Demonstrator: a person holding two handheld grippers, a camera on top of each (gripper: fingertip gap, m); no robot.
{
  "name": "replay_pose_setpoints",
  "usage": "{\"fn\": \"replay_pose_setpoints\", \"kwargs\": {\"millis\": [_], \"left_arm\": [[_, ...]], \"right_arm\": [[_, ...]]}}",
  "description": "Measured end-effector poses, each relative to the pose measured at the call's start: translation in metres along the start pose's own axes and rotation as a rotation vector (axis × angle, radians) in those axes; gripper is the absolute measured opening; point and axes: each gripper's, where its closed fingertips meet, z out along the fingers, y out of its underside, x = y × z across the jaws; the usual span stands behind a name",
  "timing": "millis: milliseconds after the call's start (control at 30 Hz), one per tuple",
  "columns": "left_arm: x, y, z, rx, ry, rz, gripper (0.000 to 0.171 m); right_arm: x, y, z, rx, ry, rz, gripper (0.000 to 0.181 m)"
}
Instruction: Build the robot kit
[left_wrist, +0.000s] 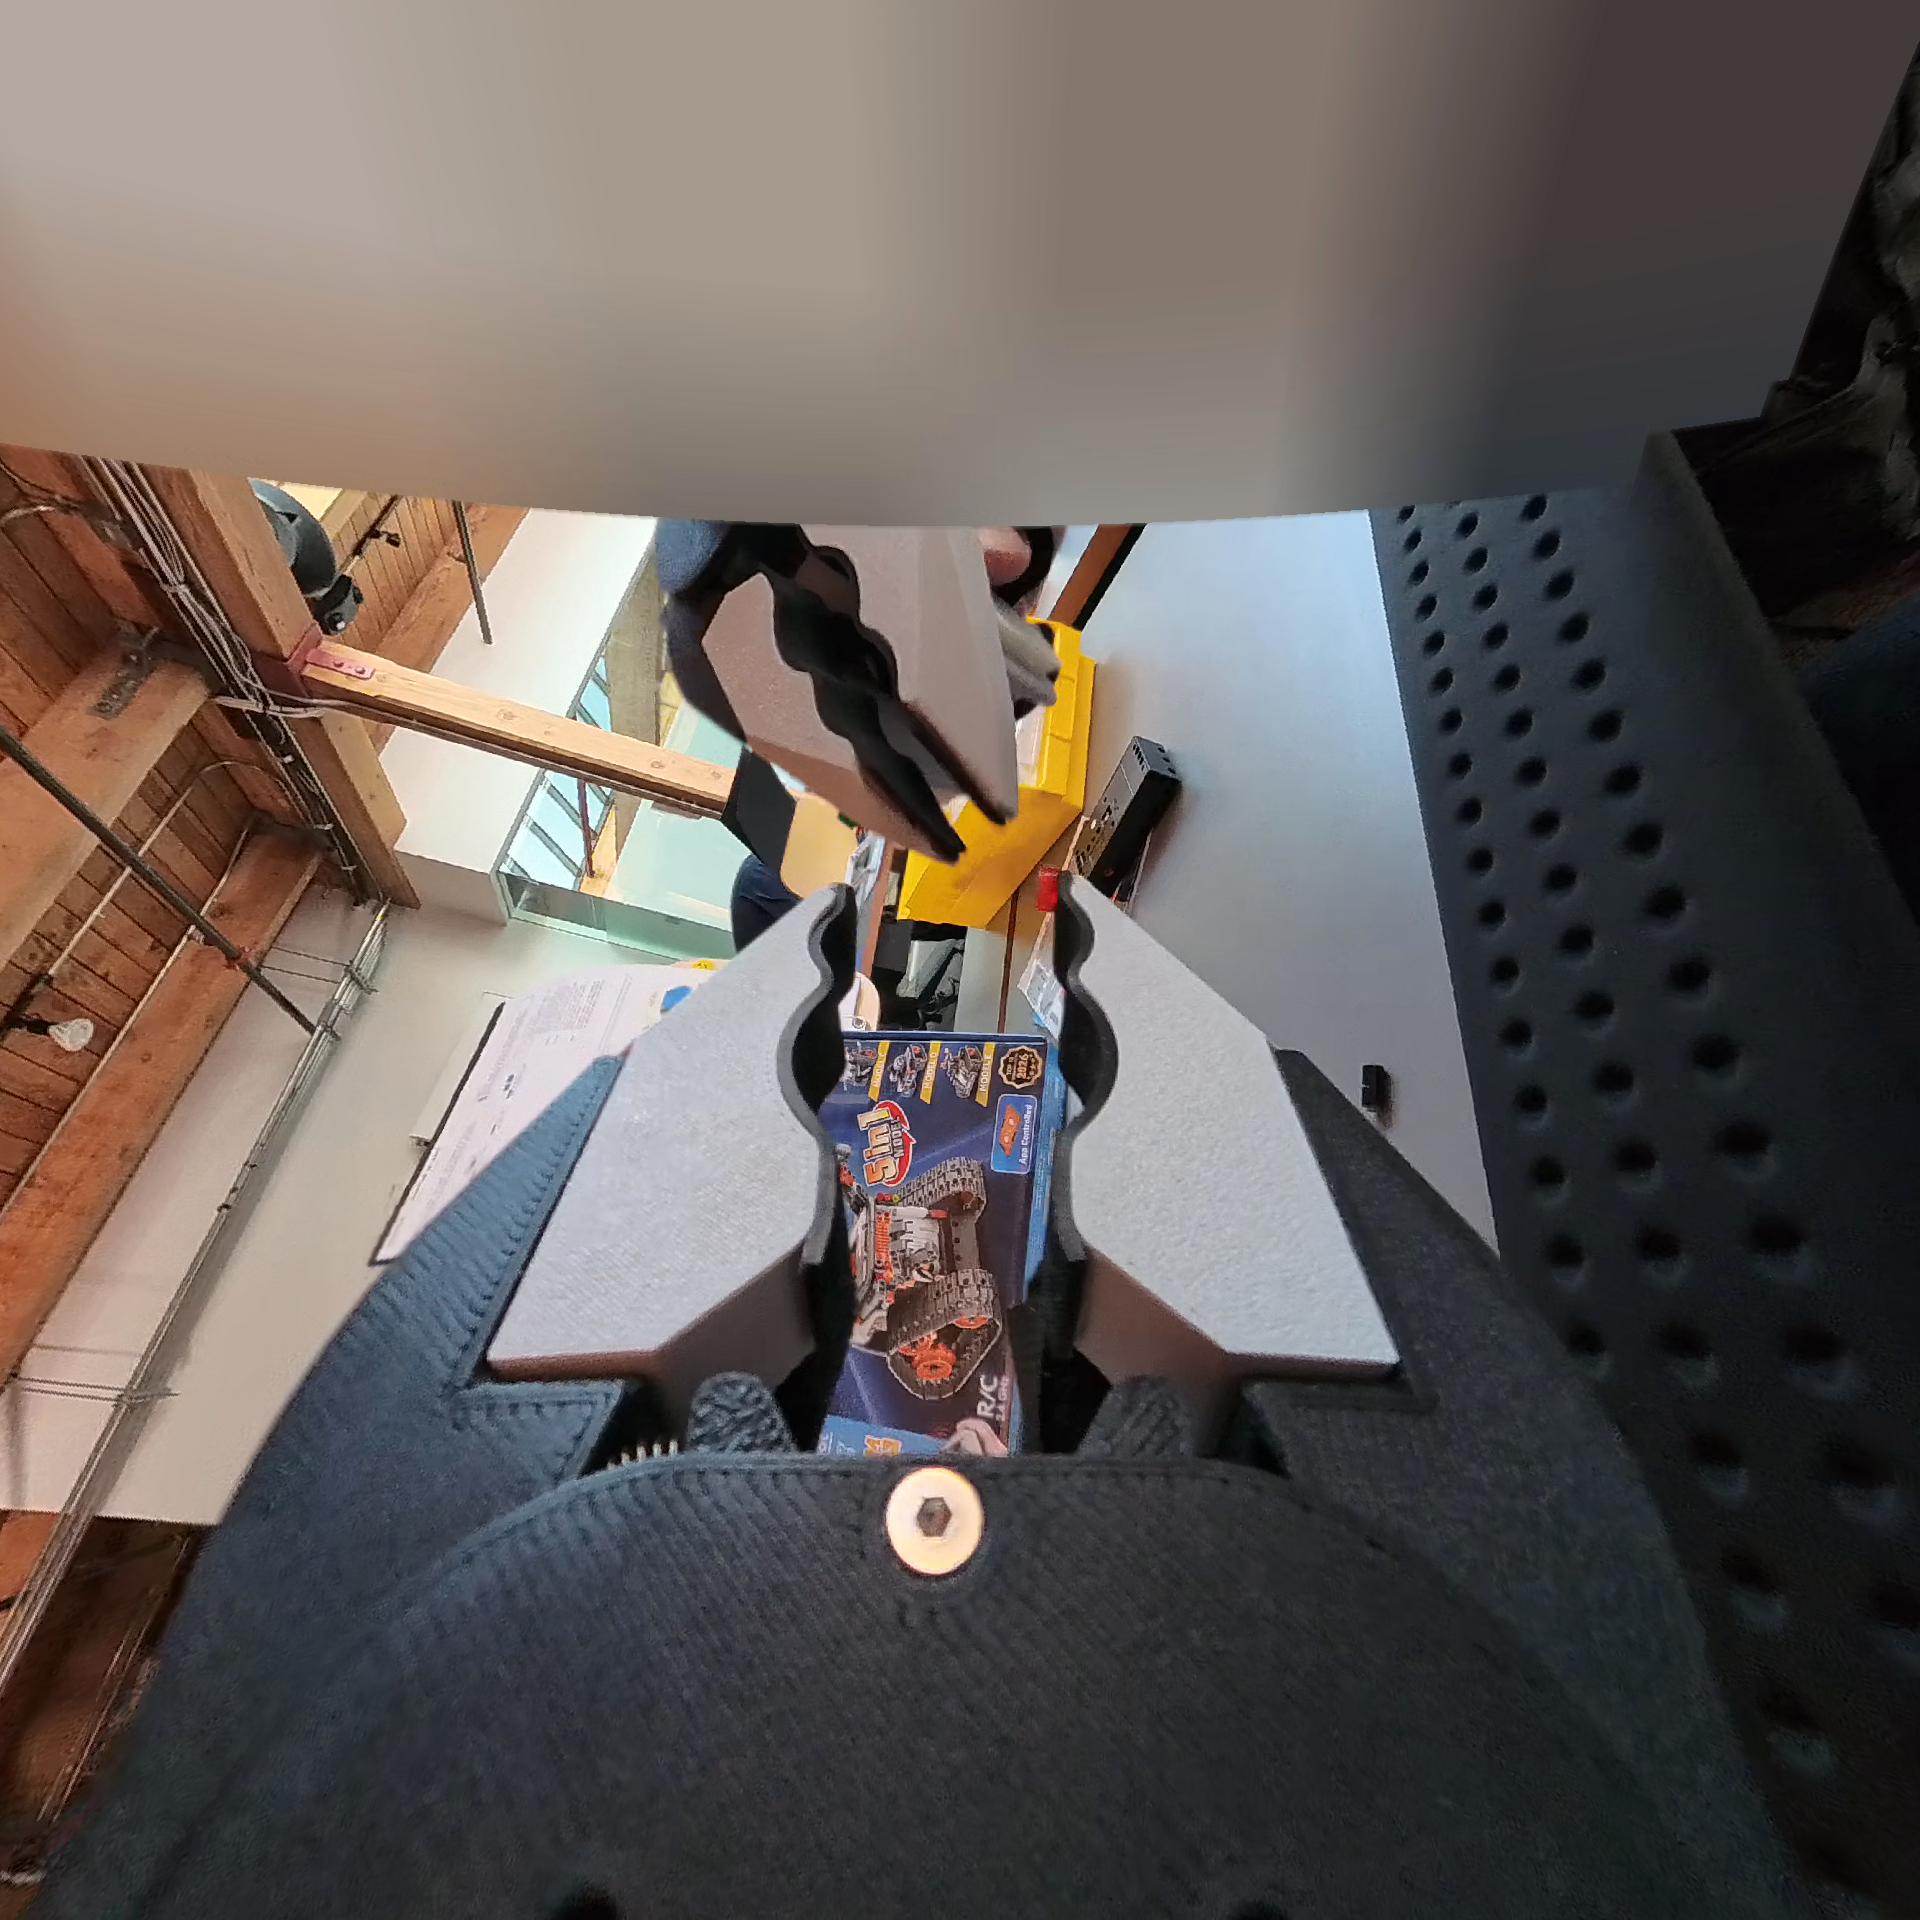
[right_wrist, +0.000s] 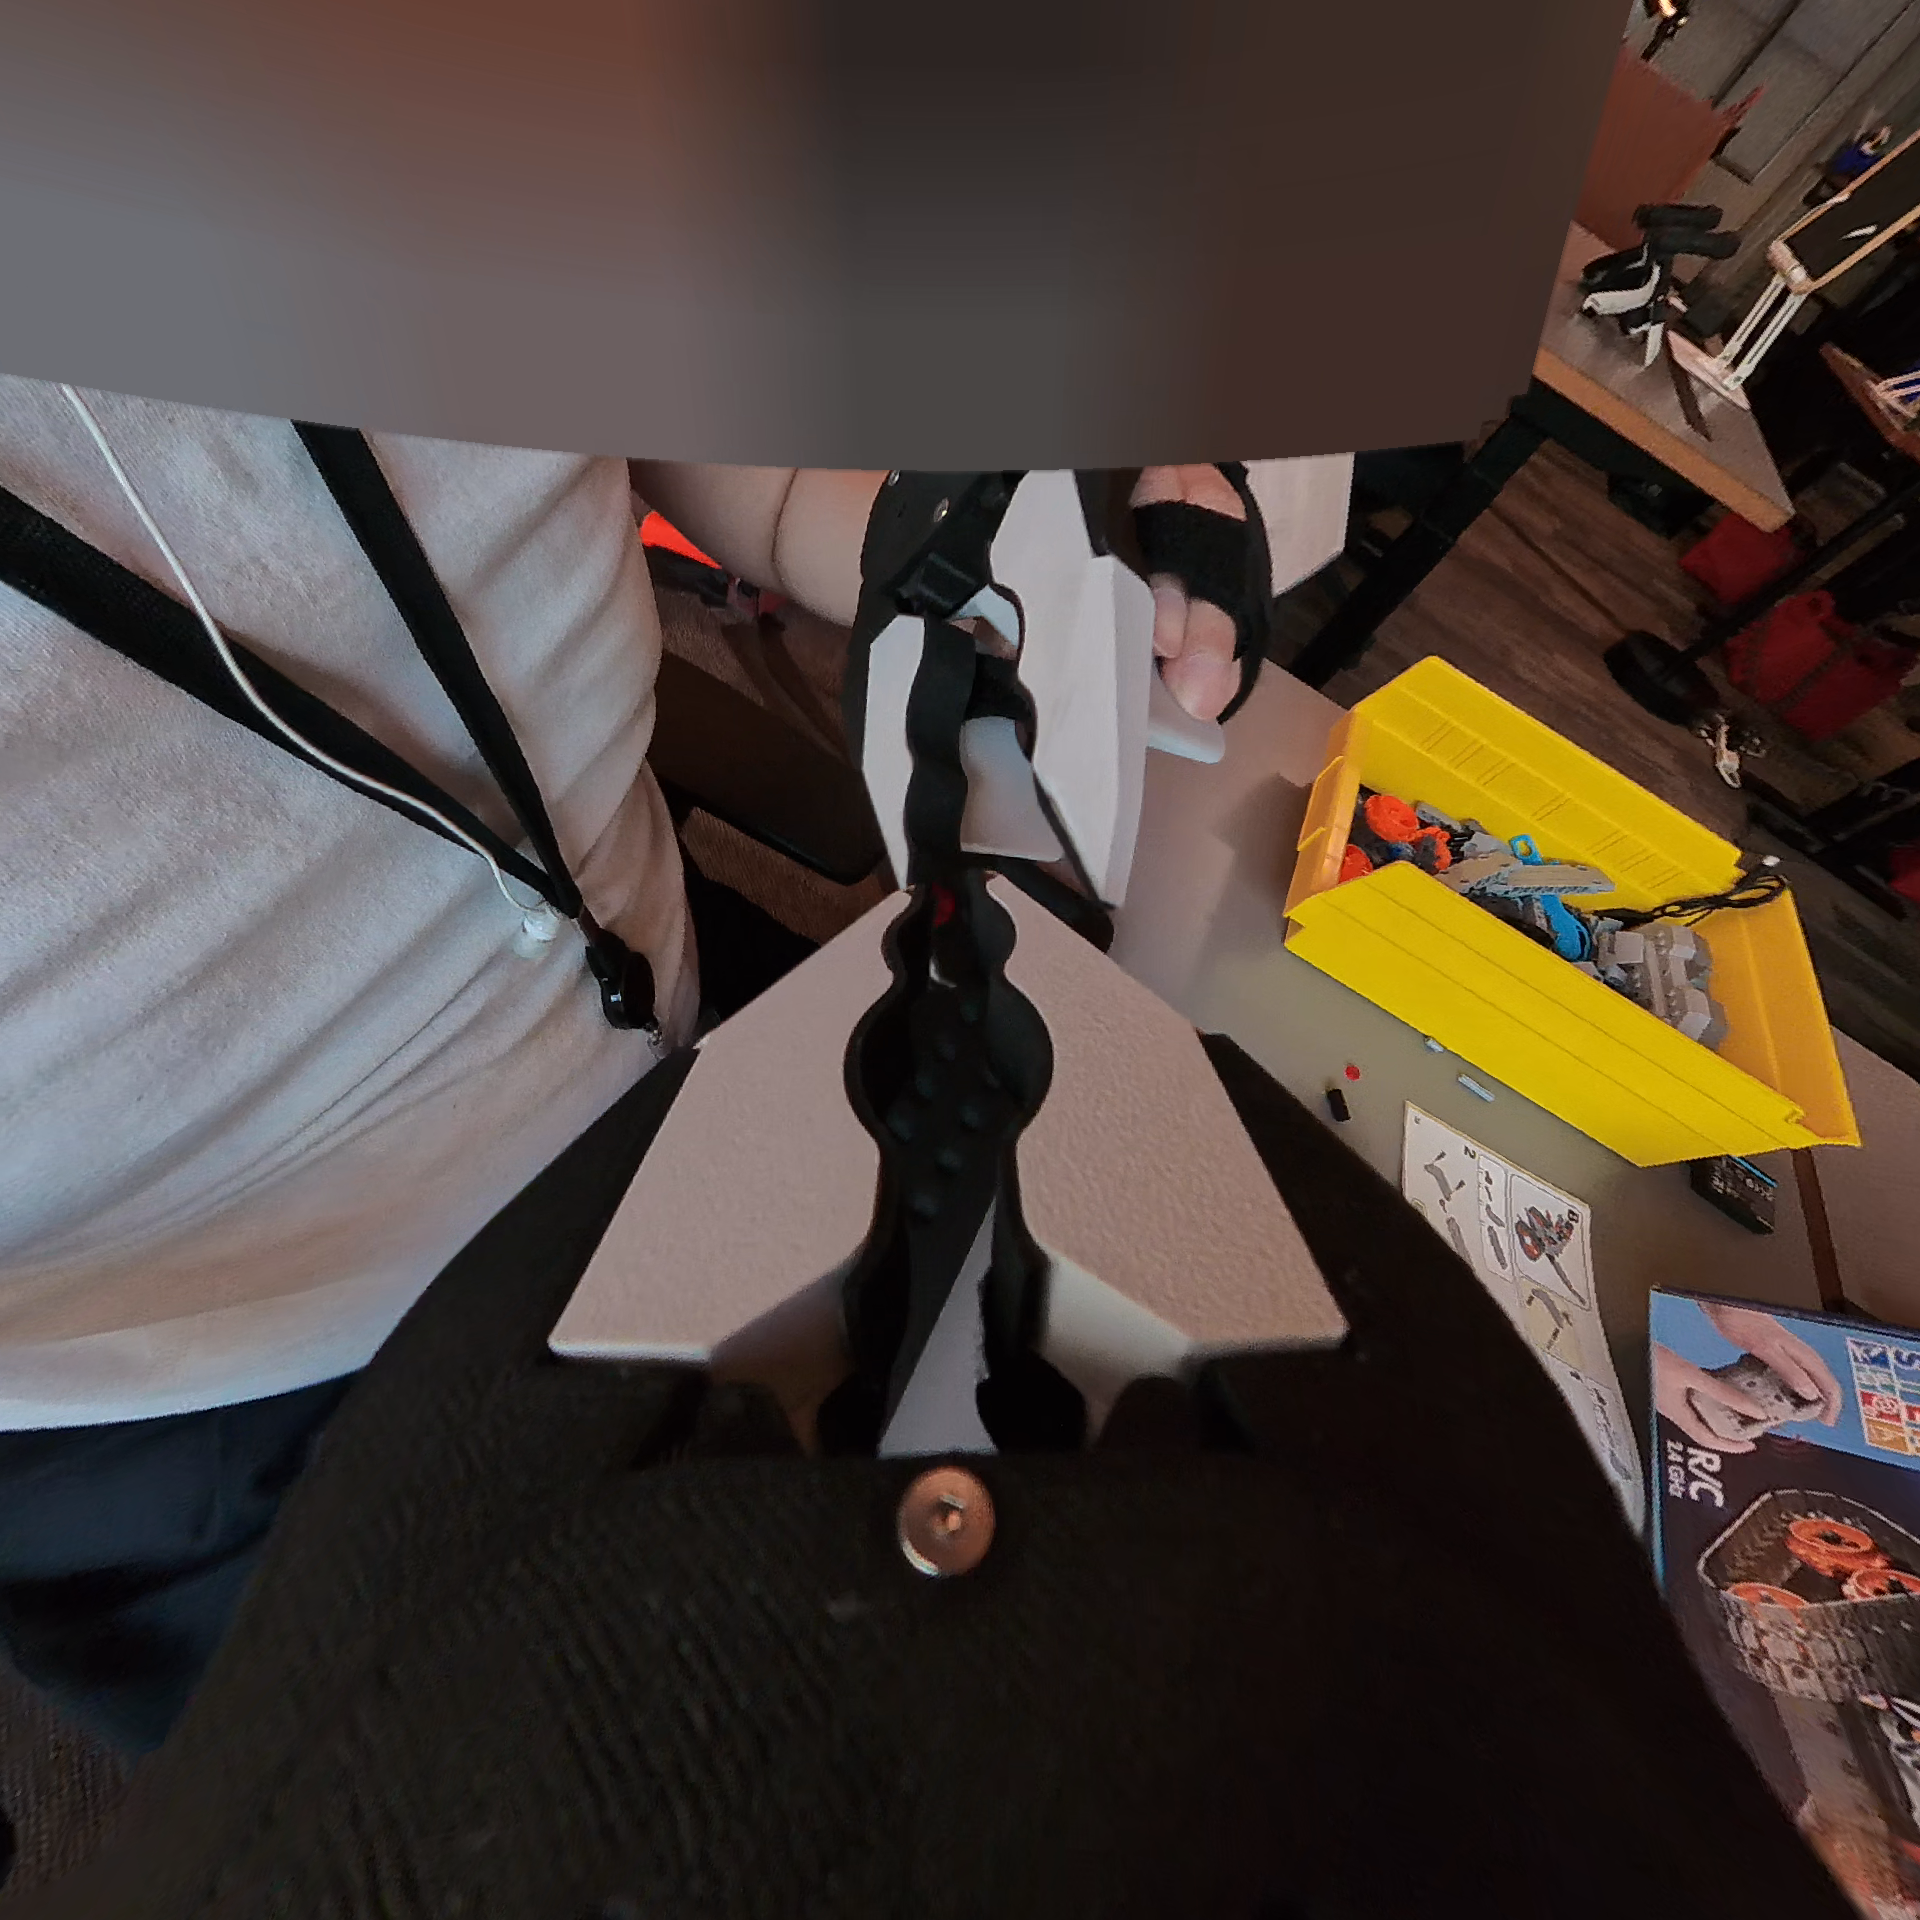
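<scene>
My right gripper (right_wrist: 940, 894) is shut, and a small red piece (right_wrist: 942, 904) shows between its fingertips. My left gripper (left_wrist: 956, 899) is open and empty, and points back at the right gripper (left_wrist: 971, 836), tip to tip, in the air. In the left wrist view the red piece (left_wrist: 1047, 890) sits just beside my left gripper's right fingertip. In the right wrist view one black left finger (right_wrist: 935, 727) reaches down to my right tips. A hand in a black fingerless glove (right_wrist: 1195, 623) holds the left gripper.
A yellow bin (right_wrist: 1558, 1039) with several toy parts (right_wrist: 1507, 873) stands on the grey table (right_wrist: 1226, 914). An instruction leaflet (right_wrist: 1496, 1216), a blue toy box (right_wrist: 1787, 1558) and loose small bits (right_wrist: 1351, 1072) lie nearby. A person in a light shirt (right_wrist: 260, 935) stands close at the left. Less than 4 cm separates the two grippers' tips.
</scene>
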Motion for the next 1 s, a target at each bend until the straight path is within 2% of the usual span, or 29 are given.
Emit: {"fn": "replay_pose_setpoints", "kwargs": {"millis": [67, 133, 167, 233, 300, 333, 433, 633, 733, 833, 933, 1000], "left_arm": [[-0.001, 0.006, -0.003, -0.018, -0.01, -0.006, 0.036], [-0.003, 0.015, -0.008, -0.051, -0.023, -0.005, 0.035], [-0.003, 0.02, -0.011, -0.068, -0.029, -0.008, 0.035], [-0.004, 0.029, -0.016, -0.094, -0.04, -0.016, 0.036], [-0.003, 0.036, -0.02, -0.113, -0.041, -0.025, 0.035], [-0.001, 0.039, -0.02, -0.121, -0.039, -0.028, 0.035], [0.004, 0.045, -0.019, -0.143, -0.025, -0.024, 0.035], [0.01, 0.05, -0.015, -0.164, -0.003, -0.022, 0.036], [0.011, 0.053, -0.014, -0.161, -0.001, -0.037, 0.035], [0.013, 0.055, -0.012, -0.154, 0.007, -0.051, 0.036], [0.016, 0.057, -0.009, -0.135, 0.034, -0.073, 0.037], [0.018, 0.06, -0.007, -0.136, 0.059, -0.08, 0.039]], "right_arm": [[0.008, 0.004, -0.011, 0.01, 0.069, 0.037, 0.009], [0.032, 0.028, -0.031, 0.009, 0.231, 0.189, 0.01], [0.044, 0.05, -0.041, 0.014, 0.313, 0.311, 0.01], [0.061, 0.114, -0.054, 0.011, 0.447, 0.601, 0.013], [0.051, 0.174, -0.045, -0.031, 0.438, 0.802, 0.02], [0.043, 0.195, -0.037, -0.066, 0.431, 0.837, 0.022], [0.029, 0.235, -0.015, -0.193, 0.418, 0.802, 0.026], [0.024, 0.255, 0.003, -0.302, 0.358, 0.744, 0.026], [0.025, 0.256, 0.009, -0.31, 0.346, 0.724, 0.026], [0.027, 0.256, 0.011, -0.317, 0.334, 0.702, 0.009], [0.027, 0.246, 0.012, -0.352, 0.321, 0.533, 0.009], [0.031, 0.217, 0.009, -0.354, 0.336, 0.319, 0.007]]}}
